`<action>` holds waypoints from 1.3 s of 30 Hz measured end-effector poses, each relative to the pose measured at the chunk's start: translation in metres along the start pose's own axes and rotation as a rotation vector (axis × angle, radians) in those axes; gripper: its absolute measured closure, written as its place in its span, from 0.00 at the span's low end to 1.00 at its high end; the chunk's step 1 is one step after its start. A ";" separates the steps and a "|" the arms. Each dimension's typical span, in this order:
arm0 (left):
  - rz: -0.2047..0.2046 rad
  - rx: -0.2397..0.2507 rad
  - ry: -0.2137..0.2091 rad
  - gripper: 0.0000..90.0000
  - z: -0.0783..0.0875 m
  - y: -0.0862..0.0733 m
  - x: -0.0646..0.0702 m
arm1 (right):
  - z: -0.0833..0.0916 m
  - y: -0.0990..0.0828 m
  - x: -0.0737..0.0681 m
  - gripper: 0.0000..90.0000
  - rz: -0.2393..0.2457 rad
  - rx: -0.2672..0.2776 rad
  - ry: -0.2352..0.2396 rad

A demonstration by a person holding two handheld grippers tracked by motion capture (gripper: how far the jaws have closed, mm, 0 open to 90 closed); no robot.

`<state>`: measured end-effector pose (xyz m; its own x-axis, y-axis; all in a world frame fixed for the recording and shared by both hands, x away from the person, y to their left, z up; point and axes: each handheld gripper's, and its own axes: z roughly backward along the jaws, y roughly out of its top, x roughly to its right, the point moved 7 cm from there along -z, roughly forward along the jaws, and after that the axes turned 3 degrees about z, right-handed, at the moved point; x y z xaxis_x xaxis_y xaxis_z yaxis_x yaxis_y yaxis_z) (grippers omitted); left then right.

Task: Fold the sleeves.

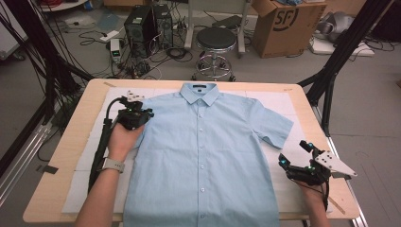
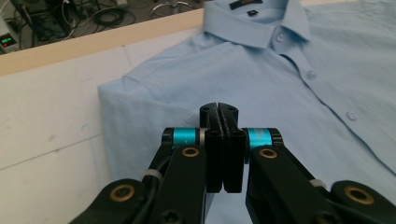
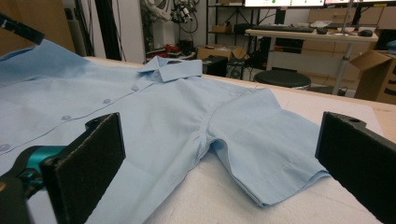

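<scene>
A light blue short-sleeved shirt [image 1: 203, 142] lies flat and buttoned on the table, collar [image 1: 200, 92] at the far side. Its right sleeve [image 1: 276, 125] is spread out, and the left sleeve [image 2: 135, 107] lies folded in against the body. My left gripper [image 1: 147, 113] hovers over the shirt's left shoulder. In the left gripper view its jaws [image 2: 219, 109] are pressed together with no cloth showing between them. My right gripper [image 1: 293, 153] sits near the table's right edge, just below the right sleeve [image 3: 266, 140]. It [image 3: 224, 163] is open wide and holds nothing.
A white mat [image 1: 94, 156] covers the wooden table [image 1: 52, 189] under the shirt. Beyond the far edge stand a round stool [image 1: 216, 40], computer cases [image 1: 142, 23], a cardboard box [image 1: 283, 23] and loose cables on the floor. Black frame poles [image 1: 331, 66] rise at both sides.
</scene>
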<state>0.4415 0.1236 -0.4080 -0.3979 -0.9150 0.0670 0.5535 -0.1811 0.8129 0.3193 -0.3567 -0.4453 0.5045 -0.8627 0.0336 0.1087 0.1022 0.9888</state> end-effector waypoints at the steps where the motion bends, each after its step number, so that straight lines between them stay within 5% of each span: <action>1: 0.000 0.000 0.000 0.99 0.000 0.000 0.000 | 0.000 0.000 0.000 0.00 0.002 0.000 0.001; 15: -0.122 -0.086 -0.064 0.99 -0.057 -0.021 0.078 | -0.001 0.000 -0.001 0.00 0.004 -0.004 0.008; 25: -0.142 -0.138 -0.047 0.98 -0.079 -0.033 0.089 | -0.001 -0.001 -0.001 0.00 0.005 -0.008 0.007; 28: -0.104 -0.109 -0.071 0.76 -0.073 -0.026 0.082 | -0.001 -0.001 -0.001 0.00 0.003 -0.007 0.008; 32: -0.087 -0.056 -0.070 0.29 -0.057 -0.015 0.073 | -0.001 -0.001 -0.001 0.00 0.008 -0.013 0.007; 34: -0.062 0.003 -0.105 0.06 -0.044 -0.006 0.065 | -0.002 -0.001 -0.002 0.00 0.008 -0.011 0.008; 37: -0.010 0.125 -0.154 0.02 -0.010 0.010 0.049 | -0.001 -0.001 -0.001 0.00 0.005 -0.011 0.006; 39: -0.024 0.168 -0.151 0.02 -0.001 0.013 0.047 | -0.001 -0.001 -0.001 0.00 0.004 -0.010 0.004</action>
<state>0.4306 0.0775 -0.3954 -0.5218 -0.8443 0.1223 0.4179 -0.1279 0.8995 0.3197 -0.3556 -0.4464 0.5087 -0.8602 0.0374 0.1149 0.1109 0.9872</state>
